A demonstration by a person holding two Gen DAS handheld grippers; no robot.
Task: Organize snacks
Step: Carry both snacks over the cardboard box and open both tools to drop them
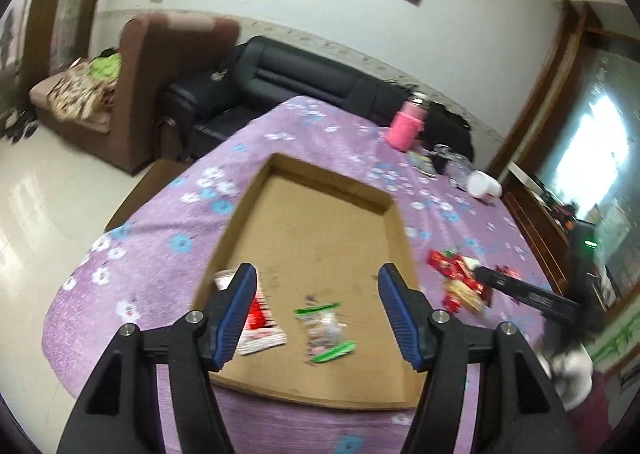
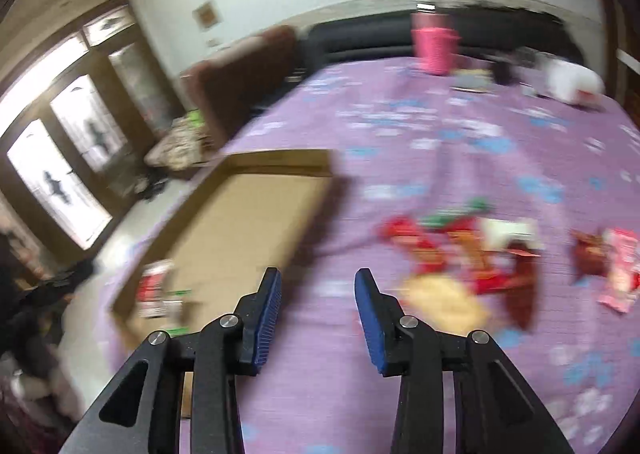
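My left hand-held gripper (image 1: 318, 318) hangs open over the cardboard tray (image 1: 240, 214) holding two packets; the right hand-held gripper (image 2: 318, 318), open and empty, should next reach the snack pile (image 2: 452, 254) mid-right.

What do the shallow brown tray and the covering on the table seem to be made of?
The tray looks like plain corrugated cardboard: matt brown, with thin raw-cut walls and a dull, slightly stained floor. The table covering looks like woven cloth, probably a thin printed fabric: matt purple with white and blue flowers, and soft creases. The blur leaves the weave uncertain.
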